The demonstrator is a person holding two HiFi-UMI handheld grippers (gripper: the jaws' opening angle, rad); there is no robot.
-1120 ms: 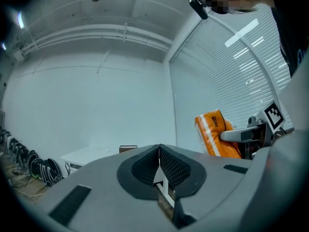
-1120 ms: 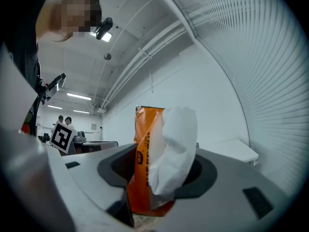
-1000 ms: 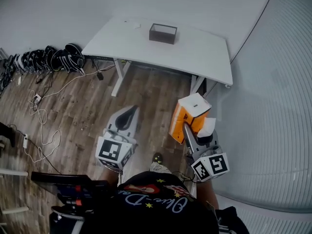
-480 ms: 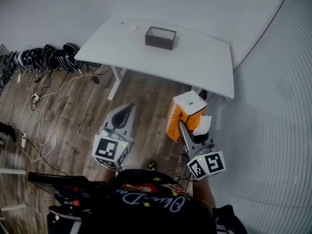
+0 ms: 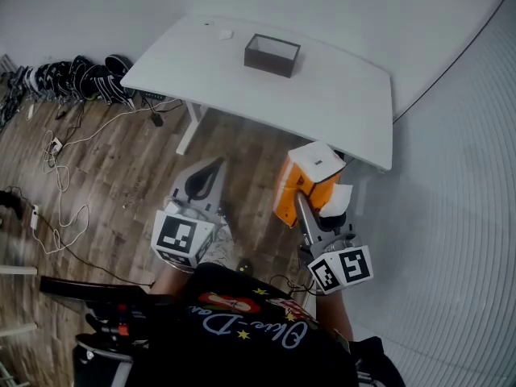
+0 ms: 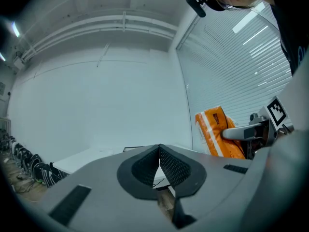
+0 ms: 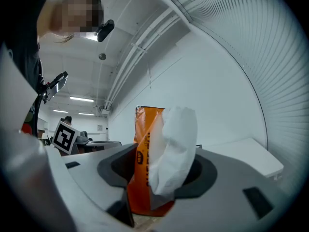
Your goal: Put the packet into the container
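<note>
My right gripper (image 5: 310, 204) is shut on an orange packet (image 5: 303, 182) with a white tissue sticking out of it; it is held in the air over the wooden floor, short of the white table (image 5: 339, 95). In the right gripper view the orange packet (image 7: 147, 158) stands upright between the jaws with the white tissue (image 7: 175, 146) in front. A dark open container (image 5: 272, 55) sits on the table's far side. My left gripper (image 5: 205, 188) is shut and empty, held level beside the right one. The left gripper view shows its jaws (image 6: 159, 166) pressed together and the packet (image 6: 215, 137) off to the right.
The white table stands against a pale wall; a small white object (image 5: 225, 34) lies near its far left corner. Headsets (image 5: 72, 79) and cables (image 5: 72, 208) lie on the wooden floor at the left. A ribbed white wall (image 5: 476, 216) runs along the right.
The view has shifted a little nearer the table, with table and container slightly larger. Both grippers keep their pose, and the packet stays gripped.
</note>
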